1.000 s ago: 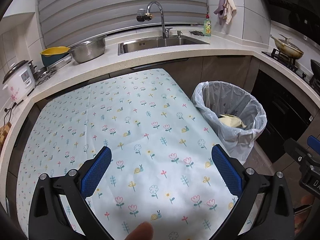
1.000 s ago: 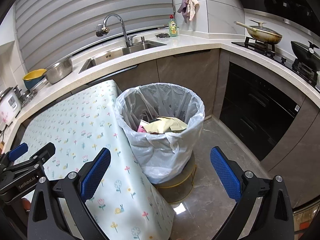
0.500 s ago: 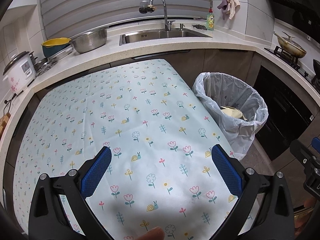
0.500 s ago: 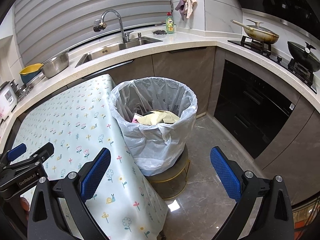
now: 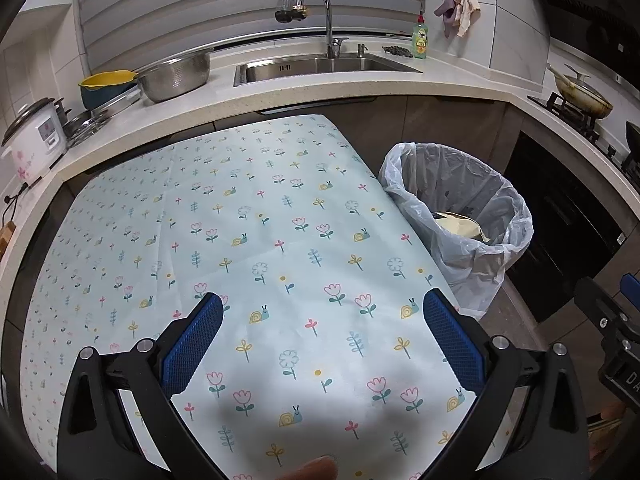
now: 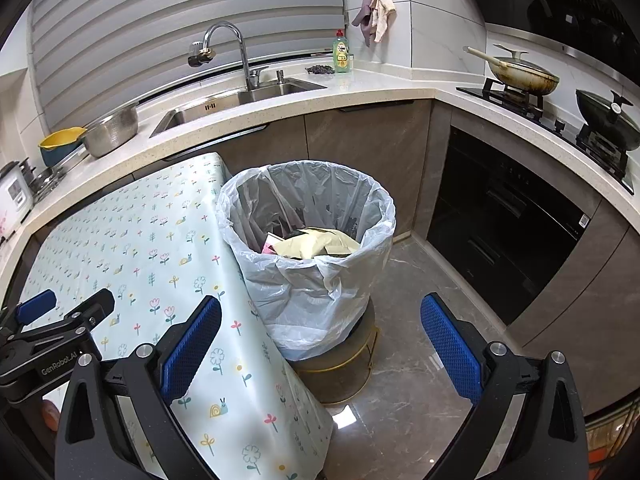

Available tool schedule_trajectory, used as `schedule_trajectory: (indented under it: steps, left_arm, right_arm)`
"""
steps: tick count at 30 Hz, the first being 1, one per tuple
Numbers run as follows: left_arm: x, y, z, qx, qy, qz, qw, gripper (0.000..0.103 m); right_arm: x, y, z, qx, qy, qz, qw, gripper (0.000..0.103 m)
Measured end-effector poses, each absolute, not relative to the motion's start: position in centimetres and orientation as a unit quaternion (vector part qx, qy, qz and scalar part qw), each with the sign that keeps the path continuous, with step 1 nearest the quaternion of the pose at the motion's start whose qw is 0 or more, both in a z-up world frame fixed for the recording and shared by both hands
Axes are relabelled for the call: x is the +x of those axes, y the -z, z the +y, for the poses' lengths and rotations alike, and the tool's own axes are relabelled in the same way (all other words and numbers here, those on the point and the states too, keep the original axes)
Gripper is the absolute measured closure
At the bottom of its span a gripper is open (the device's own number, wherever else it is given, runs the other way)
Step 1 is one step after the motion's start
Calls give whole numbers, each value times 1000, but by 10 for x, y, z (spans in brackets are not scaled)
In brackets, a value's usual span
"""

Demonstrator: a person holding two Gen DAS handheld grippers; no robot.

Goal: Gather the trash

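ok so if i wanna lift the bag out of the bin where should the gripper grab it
Probably the loose fold of the bag that hangs over the near rim of the bin. It stands off the wall in slack plastic, so the open right gripper could come from above on the near side and pinch it. The paper trash lies deeper inside.

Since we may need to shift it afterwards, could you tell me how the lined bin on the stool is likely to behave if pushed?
The bin probably tips easily: it stands raised on a small stool. It looks light, holding only crumpled paper. The thin liner would likely crumple or slip if gripped.
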State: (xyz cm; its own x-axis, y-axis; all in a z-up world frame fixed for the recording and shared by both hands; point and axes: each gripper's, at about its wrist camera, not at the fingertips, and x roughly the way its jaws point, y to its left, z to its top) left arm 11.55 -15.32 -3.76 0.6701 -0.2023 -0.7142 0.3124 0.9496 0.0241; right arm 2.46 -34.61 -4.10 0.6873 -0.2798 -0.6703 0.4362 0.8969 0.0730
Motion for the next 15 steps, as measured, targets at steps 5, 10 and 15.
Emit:
schedule_trajectory:
  steps: [5, 10, 15]
  left_arm:
    - [117, 39, -155, 73, 140, 382, 910, 7]
    - [120, 40, -155, 70, 136, 384, 911, 7]
    - [122, 41, -157, 70, 135, 385, 910, 7]
  right_arm:
    - [27, 43, -349, 116, 196, 345, 910, 7]
    - [29, 46, -351, 117, 195, 348, 910, 7]
    - [32, 48, -351, 118, 194, 349, 909, 7]
